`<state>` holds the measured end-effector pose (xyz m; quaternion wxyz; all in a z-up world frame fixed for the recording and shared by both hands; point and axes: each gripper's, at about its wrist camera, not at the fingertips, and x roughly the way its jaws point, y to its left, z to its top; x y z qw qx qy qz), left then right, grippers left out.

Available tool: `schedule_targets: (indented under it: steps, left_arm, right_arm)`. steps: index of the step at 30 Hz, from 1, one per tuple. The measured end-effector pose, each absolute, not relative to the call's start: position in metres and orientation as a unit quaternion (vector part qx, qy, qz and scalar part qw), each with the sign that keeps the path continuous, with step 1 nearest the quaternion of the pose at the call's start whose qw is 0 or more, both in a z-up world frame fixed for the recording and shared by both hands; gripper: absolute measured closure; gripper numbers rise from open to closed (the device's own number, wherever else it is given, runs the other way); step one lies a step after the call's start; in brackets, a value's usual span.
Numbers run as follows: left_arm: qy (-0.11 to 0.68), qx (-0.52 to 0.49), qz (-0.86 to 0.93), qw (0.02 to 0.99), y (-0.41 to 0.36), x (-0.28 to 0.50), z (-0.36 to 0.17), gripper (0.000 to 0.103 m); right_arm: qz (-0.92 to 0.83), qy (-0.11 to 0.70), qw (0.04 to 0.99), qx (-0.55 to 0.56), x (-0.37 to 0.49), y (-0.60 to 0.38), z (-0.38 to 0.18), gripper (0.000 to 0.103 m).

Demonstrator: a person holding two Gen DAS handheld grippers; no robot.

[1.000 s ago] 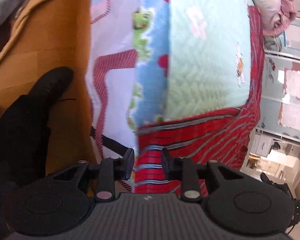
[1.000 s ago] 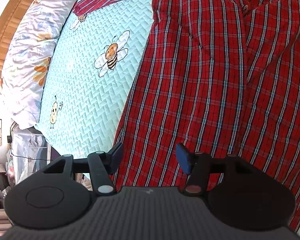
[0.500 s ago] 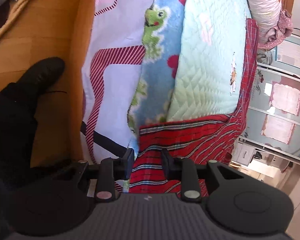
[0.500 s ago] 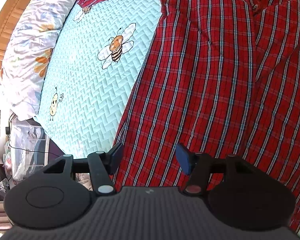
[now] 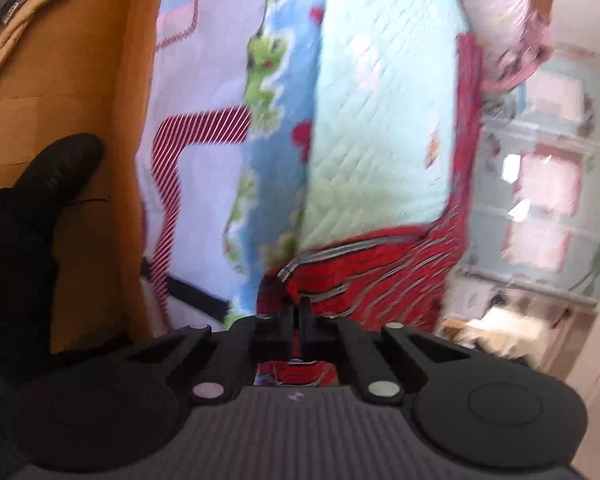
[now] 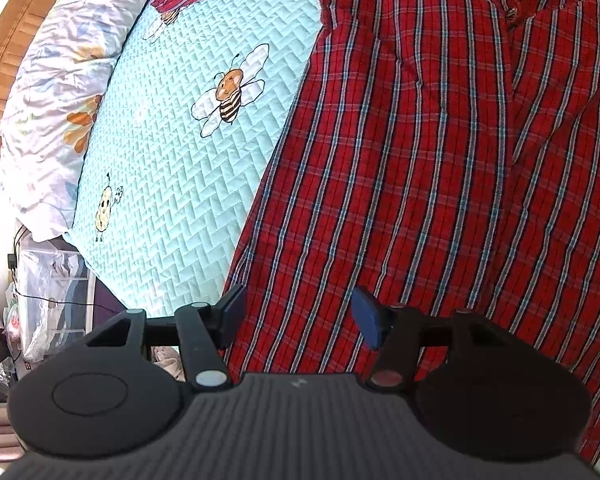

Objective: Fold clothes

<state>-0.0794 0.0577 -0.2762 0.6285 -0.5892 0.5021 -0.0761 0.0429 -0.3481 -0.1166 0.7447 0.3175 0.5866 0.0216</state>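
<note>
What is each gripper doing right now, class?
Left gripper: shut on the red plaid shirt.
Right gripper: open, holding nothing, above the shirt.

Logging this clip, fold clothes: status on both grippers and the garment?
Left gripper shut on red plaid shirt at its edge. Right gripper open, poised above the shirt. Shirt spread on pale green quilted bedspread. Nothing in the way.

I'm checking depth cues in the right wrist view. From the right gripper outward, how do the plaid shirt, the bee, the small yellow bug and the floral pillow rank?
1. Plaid shirt: directly under the open jaws of the right gripper.
2. Small yellow bug: left, on the quilt.
3. Bee: ahead, left of the shirt.
4. Floral pillow: far left, beyond the quilt.
</note>
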Motion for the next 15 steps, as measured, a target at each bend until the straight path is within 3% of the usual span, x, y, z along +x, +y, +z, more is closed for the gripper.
schedule_targets:
  steps: [6,15]
  left_arm:
    - [0.449,-0.635,-0.064,0.625,0.080,-0.091,-0.253,0.103]
    - [0.487,-0.604,-0.048,0.629,0.091,-0.066,-0.285,0.103]
  right_arm:
    - [0.022,0.588,0.746,0.311,0.047,-0.345,-0.112,0.043]
    - [0.004,0.588,0.744,0.317,0.041,-0.354,-0.113,0.043]
